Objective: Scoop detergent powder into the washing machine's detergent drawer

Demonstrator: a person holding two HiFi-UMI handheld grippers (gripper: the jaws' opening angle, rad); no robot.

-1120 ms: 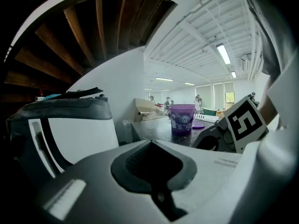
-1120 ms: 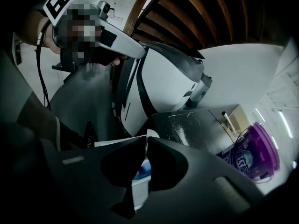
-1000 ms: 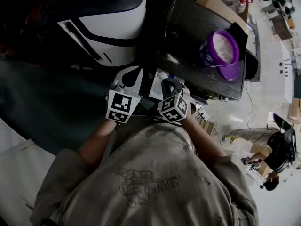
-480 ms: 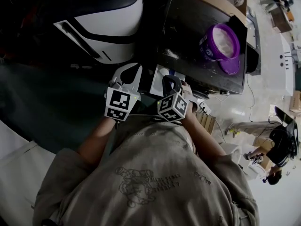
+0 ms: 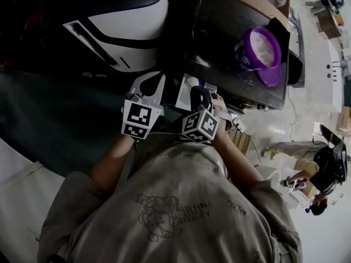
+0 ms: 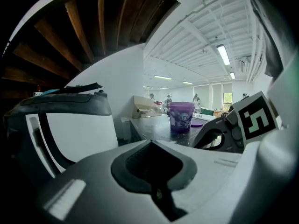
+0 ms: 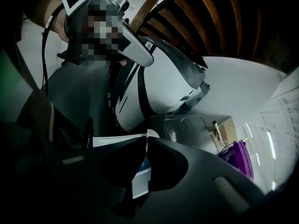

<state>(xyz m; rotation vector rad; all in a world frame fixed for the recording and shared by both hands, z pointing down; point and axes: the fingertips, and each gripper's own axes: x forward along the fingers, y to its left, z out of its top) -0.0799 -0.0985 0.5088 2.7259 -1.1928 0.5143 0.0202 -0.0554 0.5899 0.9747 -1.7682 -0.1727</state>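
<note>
Little has shifted in the last second: the left tool [image 5: 152,76] and right tool [image 5: 198,92], each pressed together, still hover at the open detergent drawer [image 5: 185,89], the purple powder tub [image 5: 258,55] well apart on the dark counter [image 5: 219,32], so scooping looks not yet begun.

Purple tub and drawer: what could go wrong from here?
1. The purple tub stands open with white powder in it, its lid off beside it, close to the edge of the table; a knock could spill it.
2. The left tool and right tool are both shut and empty, and no scoop shows, so powder might scatter before reaching the drawer.
</note>
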